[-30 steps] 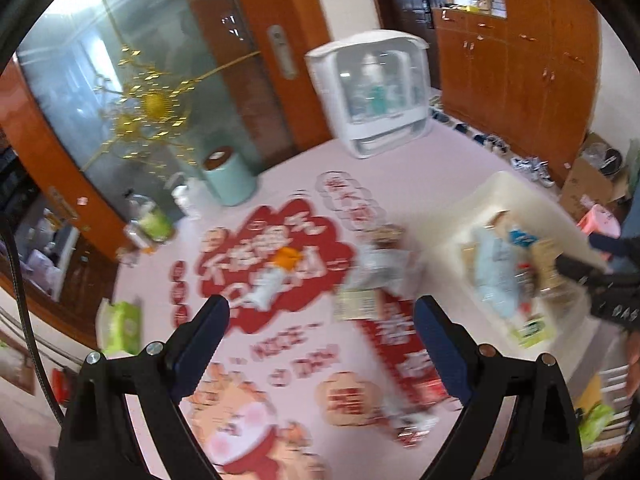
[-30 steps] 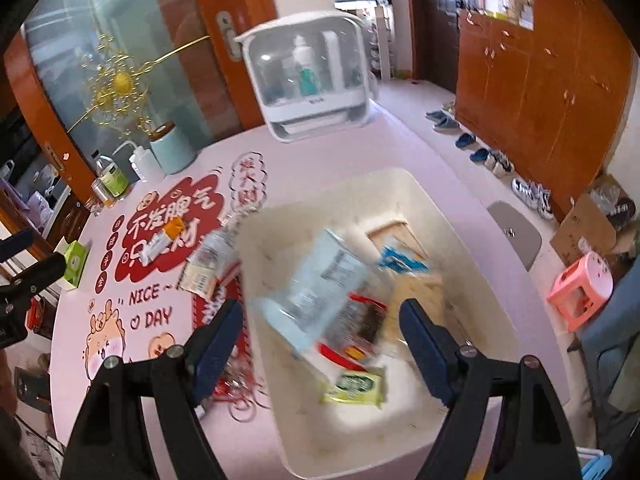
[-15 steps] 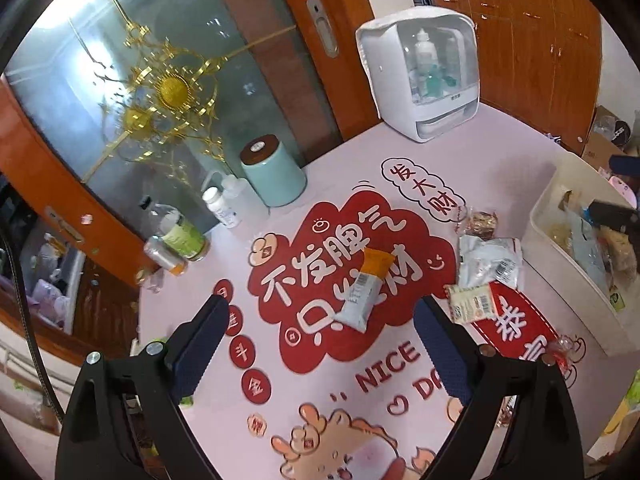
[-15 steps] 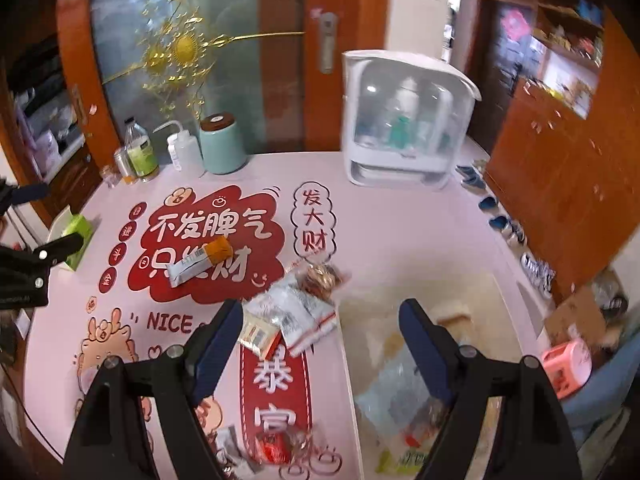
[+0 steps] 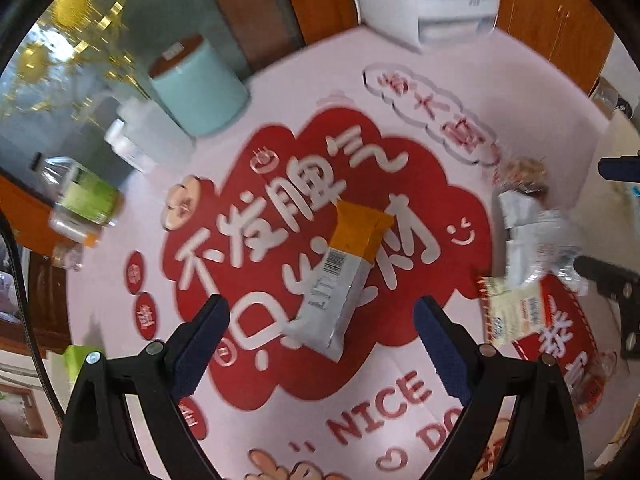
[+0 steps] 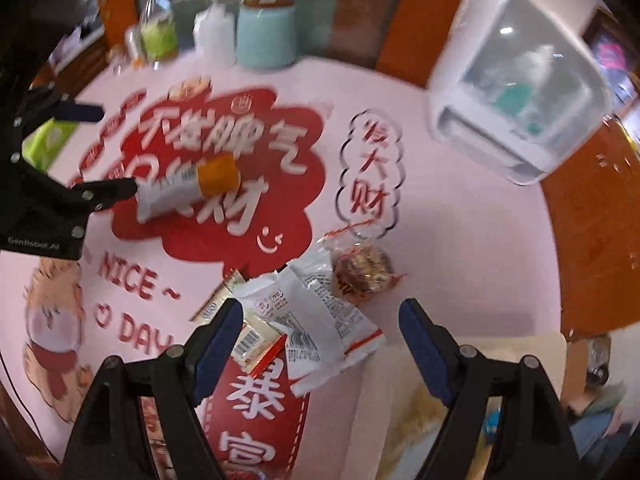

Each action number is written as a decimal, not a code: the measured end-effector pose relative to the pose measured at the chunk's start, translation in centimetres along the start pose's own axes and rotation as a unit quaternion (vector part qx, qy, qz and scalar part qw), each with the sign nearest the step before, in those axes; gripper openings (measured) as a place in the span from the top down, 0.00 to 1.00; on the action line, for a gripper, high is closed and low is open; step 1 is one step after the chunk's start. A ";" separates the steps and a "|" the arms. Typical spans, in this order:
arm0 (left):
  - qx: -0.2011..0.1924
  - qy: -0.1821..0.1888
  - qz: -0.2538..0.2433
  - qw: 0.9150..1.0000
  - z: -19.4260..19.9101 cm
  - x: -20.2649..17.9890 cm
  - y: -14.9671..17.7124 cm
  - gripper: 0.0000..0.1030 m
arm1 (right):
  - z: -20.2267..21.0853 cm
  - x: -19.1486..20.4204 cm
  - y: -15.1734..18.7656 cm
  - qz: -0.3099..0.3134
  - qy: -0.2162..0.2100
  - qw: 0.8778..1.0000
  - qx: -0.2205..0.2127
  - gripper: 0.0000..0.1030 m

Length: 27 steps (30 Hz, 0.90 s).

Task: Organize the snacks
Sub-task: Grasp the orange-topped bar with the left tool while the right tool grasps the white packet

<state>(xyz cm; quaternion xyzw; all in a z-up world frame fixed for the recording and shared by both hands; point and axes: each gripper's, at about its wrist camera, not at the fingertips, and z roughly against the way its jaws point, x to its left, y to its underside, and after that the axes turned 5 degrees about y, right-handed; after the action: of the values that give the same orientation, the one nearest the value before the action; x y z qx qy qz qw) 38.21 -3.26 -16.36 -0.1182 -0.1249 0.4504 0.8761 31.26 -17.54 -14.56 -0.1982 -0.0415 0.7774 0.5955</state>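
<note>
An orange and silver snack bar (image 5: 344, 272) lies on the pink printed table mat (image 5: 400, 80), its near end between my left gripper's (image 5: 320, 316) open, empty fingers. The bar also shows in the right wrist view (image 6: 188, 188), beside the left gripper (image 6: 96, 152). My right gripper (image 6: 320, 320) is open and empty over a pile of white snack packets (image 6: 320, 312), with a round wrapped pastry (image 6: 360, 272) and a yellow packet (image 6: 244, 332) beside them. The same pile (image 5: 536, 240) and yellow packet (image 5: 516, 312) show in the left view.
A cream bin (image 6: 460, 400) with snacks sits at the lower right. A white cabinet (image 6: 520, 96) stands at the back right. A teal canister (image 5: 196, 84), bottles (image 5: 84, 200) and a green tissue pack (image 6: 48, 140) stand along the table's far and left edges.
Both grippers have come down closer to the table. The left now straddles the near end of the orange bar; the right has moved left from the bin to over the packet pile.
</note>
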 end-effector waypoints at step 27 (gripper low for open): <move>0.031 0.069 0.082 0.994 -4.1 0.5 1.1 0.70 | -5.1 1.2 -1.7 0.023 -0.082 0.996 0.032 0.82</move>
<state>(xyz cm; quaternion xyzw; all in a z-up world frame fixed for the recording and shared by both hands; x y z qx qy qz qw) 39.02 -2.60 -20.49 -0.1319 -0.0401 0.5149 0.8461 34.38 -16.79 -19.06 -0.1161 -0.0608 0.8057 0.5777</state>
